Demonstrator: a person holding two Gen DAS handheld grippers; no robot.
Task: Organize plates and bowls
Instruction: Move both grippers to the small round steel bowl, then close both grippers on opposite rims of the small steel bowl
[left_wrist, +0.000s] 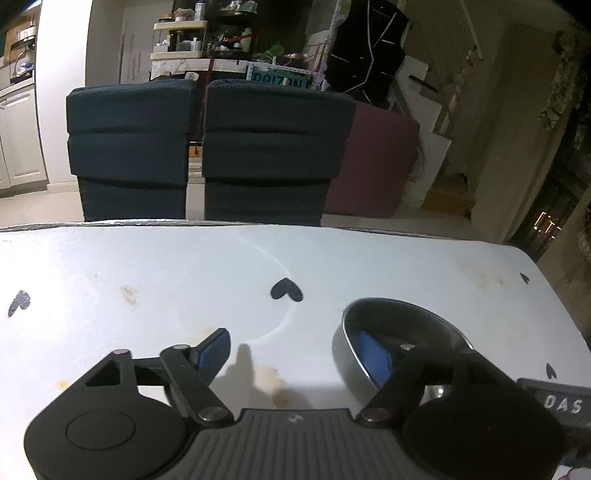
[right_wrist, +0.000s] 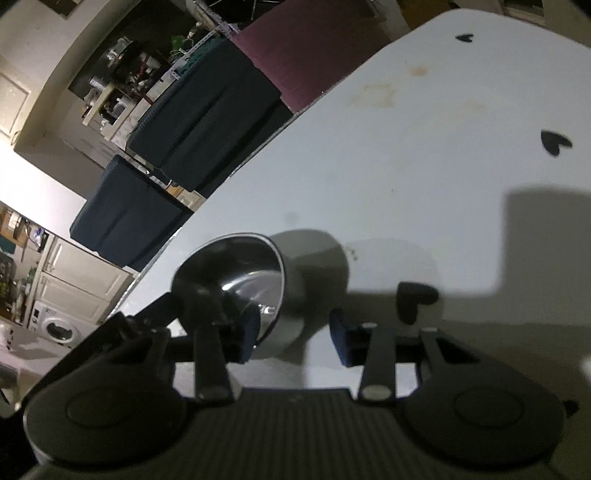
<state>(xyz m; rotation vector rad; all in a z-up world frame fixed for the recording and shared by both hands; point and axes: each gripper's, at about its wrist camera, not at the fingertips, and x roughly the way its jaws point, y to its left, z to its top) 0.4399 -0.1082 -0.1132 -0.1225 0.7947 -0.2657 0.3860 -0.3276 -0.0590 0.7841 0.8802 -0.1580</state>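
Note:
A steel bowl (left_wrist: 391, 328) stands on the white table (left_wrist: 147, 266), low and right of centre in the left wrist view. My left gripper (left_wrist: 295, 350) is open; its right finger (left_wrist: 373, 354) reaches inside the bowl and its left finger (left_wrist: 214, 349) hangs over bare table. In the right wrist view the same bowl (right_wrist: 236, 269) sits near the table's edge. My right gripper (right_wrist: 293, 336) is open, its left finger (right_wrist: 249, 332) inside the bowl's rim and its right finger (right_wrist: 341, 341) outside the bowl's wall.
The table carries black heart stickers (left_wrist: 286, 290) and brown stains (left_wrist: 271, 380). Two dark blue chairs (left_wrist: 207, 147) stand at the far edge, a maroon seat (left_wrist: 376, 158) beside them. A cluttered shelf (left_wrist: 184, 40) is behind. A grey labelled part (left_wrist: 561, 404) shows at the right.

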